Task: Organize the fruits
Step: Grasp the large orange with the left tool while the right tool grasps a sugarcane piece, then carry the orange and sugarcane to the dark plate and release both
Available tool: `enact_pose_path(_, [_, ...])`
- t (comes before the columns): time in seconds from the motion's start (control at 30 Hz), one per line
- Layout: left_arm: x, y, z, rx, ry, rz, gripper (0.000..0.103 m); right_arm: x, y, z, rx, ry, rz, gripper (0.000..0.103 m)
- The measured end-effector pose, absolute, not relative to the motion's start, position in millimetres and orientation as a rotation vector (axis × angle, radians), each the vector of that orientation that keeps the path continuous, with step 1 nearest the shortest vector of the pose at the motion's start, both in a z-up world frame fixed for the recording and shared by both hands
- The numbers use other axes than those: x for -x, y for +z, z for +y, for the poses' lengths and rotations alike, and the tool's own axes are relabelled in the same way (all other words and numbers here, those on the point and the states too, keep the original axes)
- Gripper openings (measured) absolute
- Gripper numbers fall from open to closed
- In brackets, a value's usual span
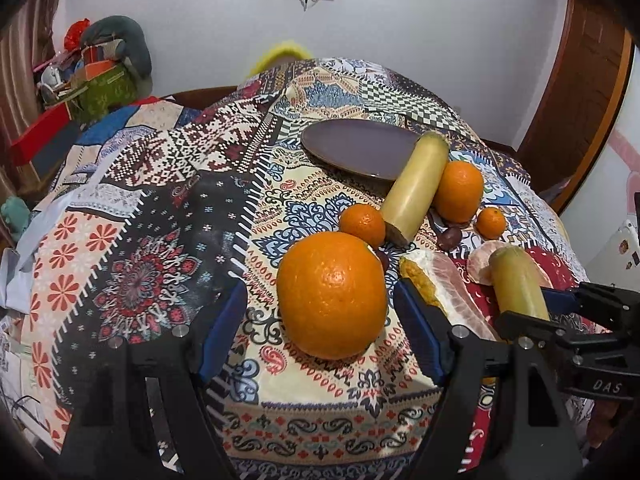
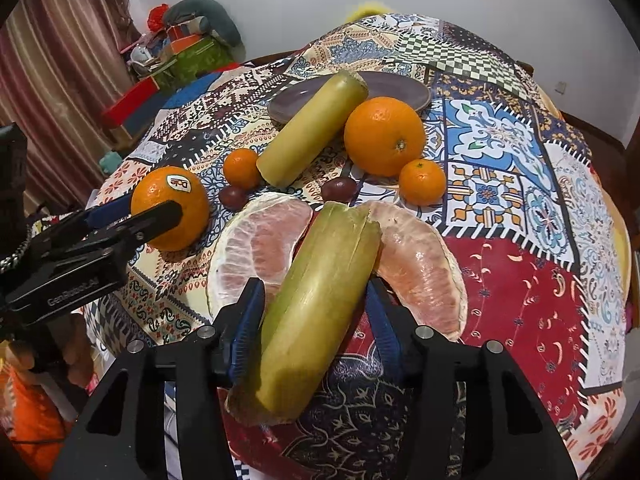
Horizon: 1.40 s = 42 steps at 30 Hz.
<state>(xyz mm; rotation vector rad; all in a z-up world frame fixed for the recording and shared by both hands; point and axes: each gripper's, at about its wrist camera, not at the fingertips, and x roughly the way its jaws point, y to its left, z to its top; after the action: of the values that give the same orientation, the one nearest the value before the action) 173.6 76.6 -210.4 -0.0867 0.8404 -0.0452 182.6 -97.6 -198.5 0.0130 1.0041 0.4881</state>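
Patchwork cloth [image 1: 160,208] covers the table, with a white wall behind and a cluttered shelf at ten o'clock.

Left wrist view: the left gripper [image 1: 320,316] has its blue fingers [image 1: 222,332] apart on either side of a big orange [image 1: 332,296], with a gap showing on each side, so the pads are not pressing it. At one o'clock from that orange sits a mandarin [image 1: 362,225], touching a cane piece [image 1: 416,184] whose far end lies on the rim of a plate [image 1: 344,144]. A second orange [image 1: 458,191] rests against the cane's right side, with a second mandarin [image 1: 491,222] at four o'clock of it. At three o'clock the right gripper [image 1: 536,300] is clamped on another cane [image 1: 518,284], beside a pomelo wedge [image 1: 452,284].

Right wrist view: the right gripper [image 2: 316,320] is closed on the cane [image 2: 316,300], its fingers pressing both sides. Two pomelo wedges [image 2: 260,240] [image 2: 424,260] lie under it at ten and two o'clock. Two grapes [image 2: 234,197] [image 2: 338,189] lie just beyond. At nine o'clock the left gripper [image 2: 148,216] brackets the stickered orange [image 2: 172,208]. The plate [image 2: 400,88] lies at twelve o'clock, the far cane [image 2: 312,128] resting on its rim.
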Motion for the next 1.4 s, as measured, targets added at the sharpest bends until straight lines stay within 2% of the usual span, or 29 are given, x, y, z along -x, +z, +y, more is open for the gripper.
enact_pose_path(0.2, [-182.2,-216.7,74.7,0.081,-0.045,0.861,0.076,-185.0,-199.7,-95.9,-0.022,0.507,0.994,0.045])
enact_pose_path(0.33, [-186.1,-219.7,73.6,0.087,-0.058,0.872,0.058,-186.6,-198.4,-97.3,-0.018,0.509,0.979,0.038])
enact_pose_path(0.8, [-179.1,-210.4,66.3,0.062,-0.052,0.859,0.057,-184.1,-183.1,-105.6,-0.006,0.502,0.909,0.036])
enact_pose_path(1.4, [-171.8,-140.2,54.3,0.034,-0.053,0.689,0.057,-198.0,-130.7,-120.3,-0.03,0.471,0.733,0.034])
